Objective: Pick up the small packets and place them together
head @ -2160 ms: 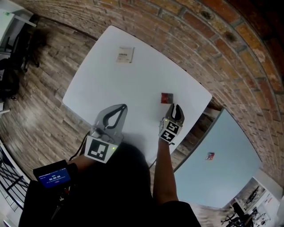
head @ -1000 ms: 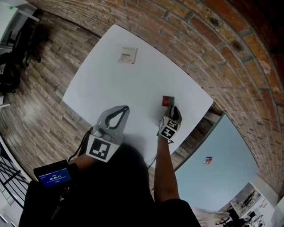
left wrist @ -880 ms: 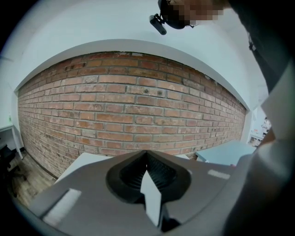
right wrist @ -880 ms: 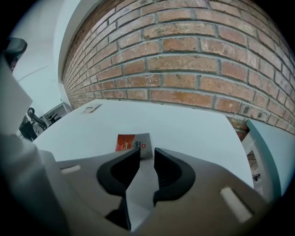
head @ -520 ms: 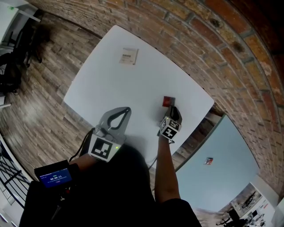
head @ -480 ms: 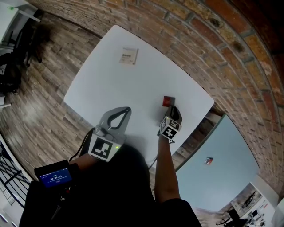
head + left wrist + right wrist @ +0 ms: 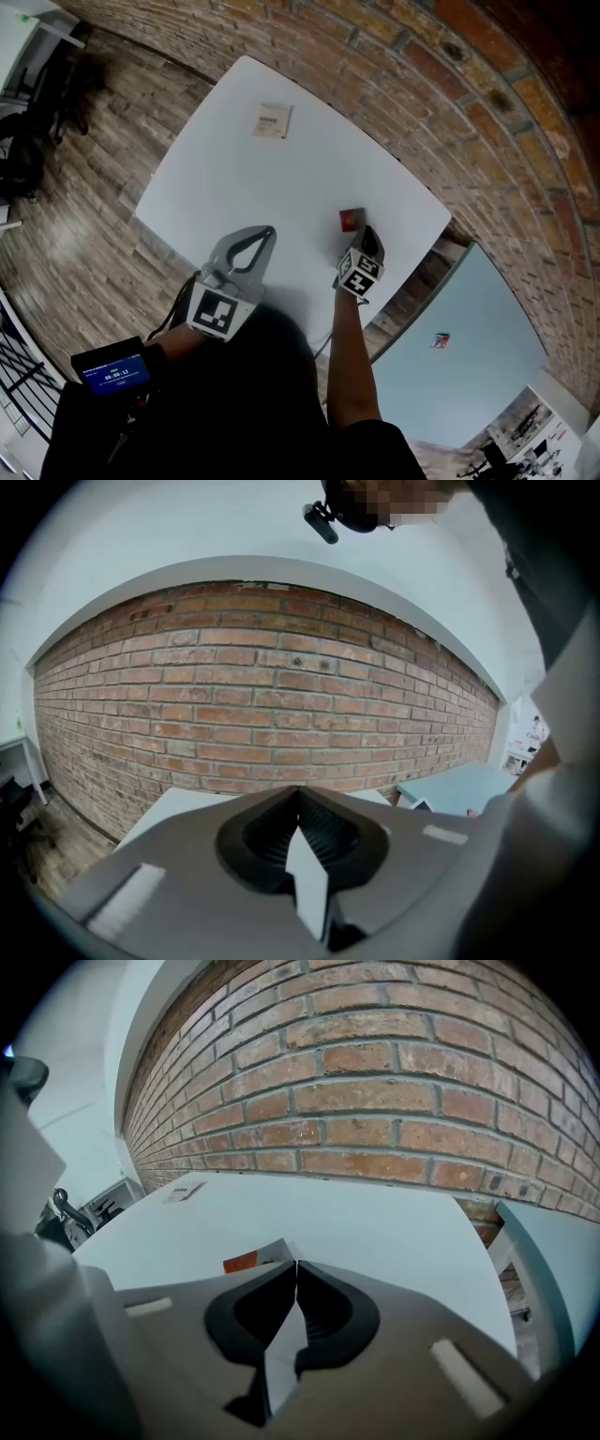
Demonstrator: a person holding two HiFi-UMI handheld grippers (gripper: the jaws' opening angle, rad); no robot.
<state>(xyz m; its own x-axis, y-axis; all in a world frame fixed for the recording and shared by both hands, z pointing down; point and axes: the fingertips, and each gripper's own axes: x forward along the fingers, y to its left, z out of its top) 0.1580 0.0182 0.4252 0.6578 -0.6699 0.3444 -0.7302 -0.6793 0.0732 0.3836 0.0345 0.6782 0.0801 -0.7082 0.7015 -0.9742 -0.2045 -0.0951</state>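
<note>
A small red packet (image 7: 352,219) lies near the right edge of the white table (image 7: 234,178). My right gripper (image 7: 367,233) sits just below it. In the right gripper view its jaws have just been closing. The tips now meet at the near corner of the red packet (image 7: 246,1260), whose edge is tilted up against them. A white packet (image 7: 271,120) lies far off at the table's back left and shows small as the white packet (image 7: 183,1191). My left gripper (image 7: 265,232) hovers over the table's near side, shut and holding nothing.
A brick wall (image 7: 487,122) runs close behind the table. A light-blue tabletop (image 7: 469,347) stands to the right, across a narrow gap. Wooden floor surrounds the table, with dark chairs (image 7: 28,141) at the far left.
The right gripper's jaws have gone from partly open to shut at the red packet's corner. The packet has shifted slightly left and tilted. The left gripper has kept still.
</note>
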